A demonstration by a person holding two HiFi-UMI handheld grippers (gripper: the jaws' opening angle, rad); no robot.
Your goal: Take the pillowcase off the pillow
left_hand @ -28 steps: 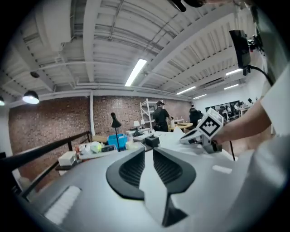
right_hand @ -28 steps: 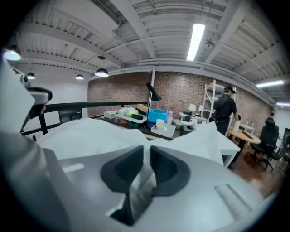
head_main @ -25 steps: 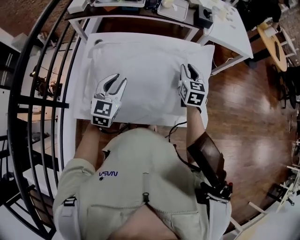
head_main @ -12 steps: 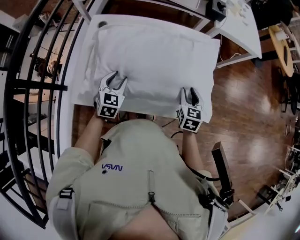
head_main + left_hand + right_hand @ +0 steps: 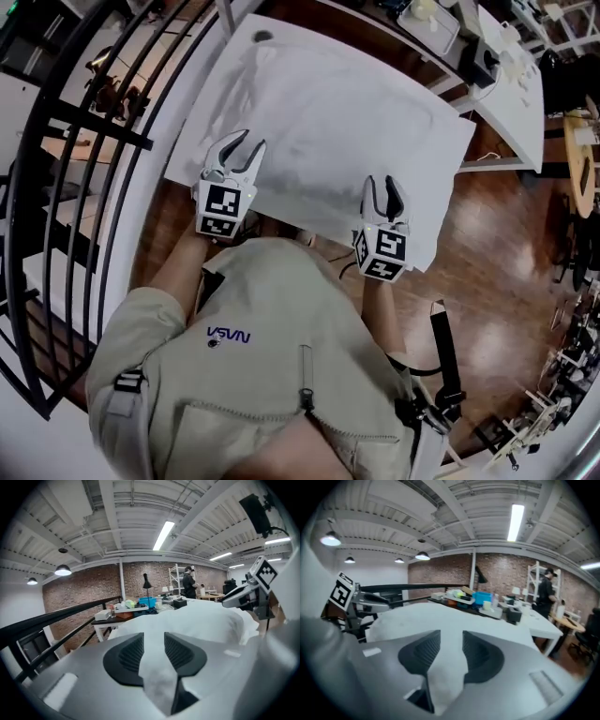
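Note:
A white pillow in its white pillowcase [image 5: 328, 122] lies across a white table [image 5: 200, 105]. Both grippers sit at the pillow's near edge, the left gripper [image 5: 242, 142] toward the left corner, the right gripper [image 5: 382, 183] toward the right. In the left gripper view, a fold of the pillowcase [image 5: 154, 667] fills the gap between the left gripper's [image 5: 153, 639] dark pads. The right gripper view shows the same: white cloth [image 5: 445, 681] pinched in the right gripper [image 5: 451, 639]. Both sets of jaws have just been closing, with the fabric between them.
A black metal railing [image 5: 84, 187] runs close along the table's left side. Cluttered tables [image 5: 450, 33] stand beyond the pillow's far edge. Wooden floor [image 5: 511, 253] lies to the right. A person stands at shelves far off [image 5: 545, 590].
Both grippers have come back from the middle of the pillow to its near edge. The head view has swung, so the pillow now lies at a slant.

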